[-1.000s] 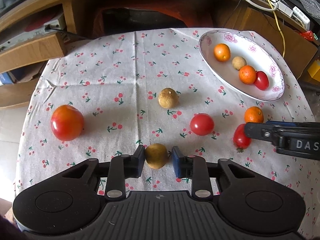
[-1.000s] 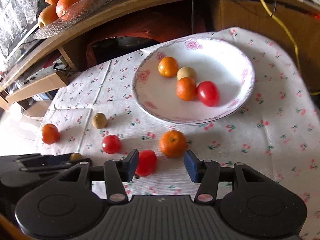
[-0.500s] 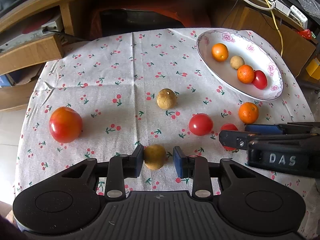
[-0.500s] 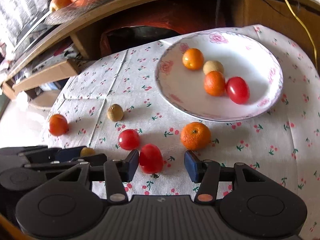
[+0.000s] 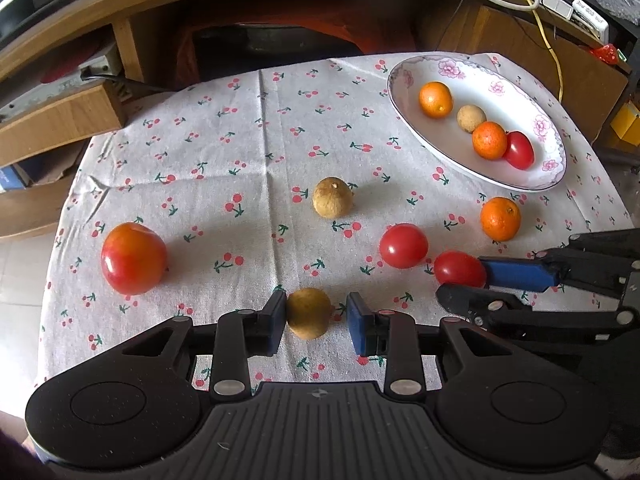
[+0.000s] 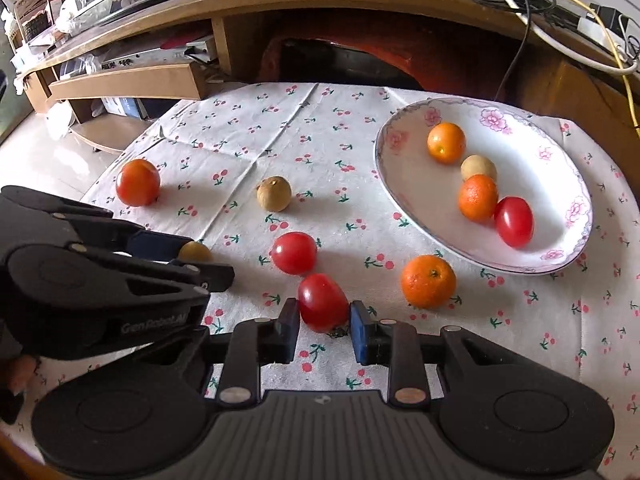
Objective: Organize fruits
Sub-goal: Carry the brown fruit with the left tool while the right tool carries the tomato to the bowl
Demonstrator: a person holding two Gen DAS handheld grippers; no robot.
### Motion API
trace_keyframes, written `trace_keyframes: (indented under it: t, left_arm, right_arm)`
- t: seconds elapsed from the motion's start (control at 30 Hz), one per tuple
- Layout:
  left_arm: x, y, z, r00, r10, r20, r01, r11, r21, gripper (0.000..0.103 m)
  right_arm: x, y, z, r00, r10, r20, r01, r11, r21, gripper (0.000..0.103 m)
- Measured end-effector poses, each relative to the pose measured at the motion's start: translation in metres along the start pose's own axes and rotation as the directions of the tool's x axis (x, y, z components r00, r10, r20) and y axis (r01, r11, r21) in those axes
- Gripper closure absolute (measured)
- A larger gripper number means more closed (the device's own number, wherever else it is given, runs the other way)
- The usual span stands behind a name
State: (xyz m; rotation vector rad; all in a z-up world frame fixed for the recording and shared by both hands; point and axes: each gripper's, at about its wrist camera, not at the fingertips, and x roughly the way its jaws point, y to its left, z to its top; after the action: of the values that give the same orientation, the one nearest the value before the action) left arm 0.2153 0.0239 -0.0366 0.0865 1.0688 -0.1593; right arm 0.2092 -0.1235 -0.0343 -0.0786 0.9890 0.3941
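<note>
On the cloth-covered worktop (image 5: 248, 128), the left tongs (image 5: 316, 316) stand open astride a small brown fruit (image 5: 309, 318); the right tongs (image 6: 325, 316) narrowly bracket a cherry tomato (image 6: 322, 302), seemingly touching. Both look light, round, prone to rolling; the thin-skinned tomato wants gentle pressure across its middle.

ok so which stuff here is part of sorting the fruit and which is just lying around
Part of the job:
- plate with four fruits in it
- loose orange
- three tomatoes
- two brown fruits

Just lying about:
- yellow cable
- wooden box
</note>
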Motion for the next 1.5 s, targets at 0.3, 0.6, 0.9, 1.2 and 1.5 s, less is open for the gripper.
trace_keyframes:
  t: [0.3,0.6,0.9,1.2,1.5]
  left_arm:
    - [-0.011,-0.004,-0.003,1.0,-0.013,0.018,0.013,1.0,0.006,0.073]
    - [-0.04,-0.012,-0.017,0.998,-0.048,0.05,0.047,0.999,0.007,0.073]
    - [-0.047,-0.043,-0.052,0.996,-0.087,-0.006,0.087,0.993,0.076,0.073]
    - [-0.04,-0.058,-0.065,0.997,-0.068,-0.026,0.071,0.988,0.136,0.07]
    - [-0.038,-0.052,-0.066,0.997,-0.08,-0.024,0.082,0.987,0.139,0.049]
  right_arm:
    - [-0.017,-0.011,-0.006,1.0,-0.014,0.013,0.013,0.999,0.03,0.074]
    - [-0.057,-0.019,-0.032,0.999,-0.021,0.047,0.017,0.997,0.08,0.074]
    - [-0.068,-0.019,-0.074,0.999,-0.051,-0.017,0.052,0.995,0.085,0.074]
    - [-0.062,-0.019,-0.087,0.997,-0.065,-0.043,0.068,0.996,0.05,0.074]
    - [-0.057,-0.021,-0.086,0.998,-0.053,-0.045,0.055,0.998,0.043,0.073]
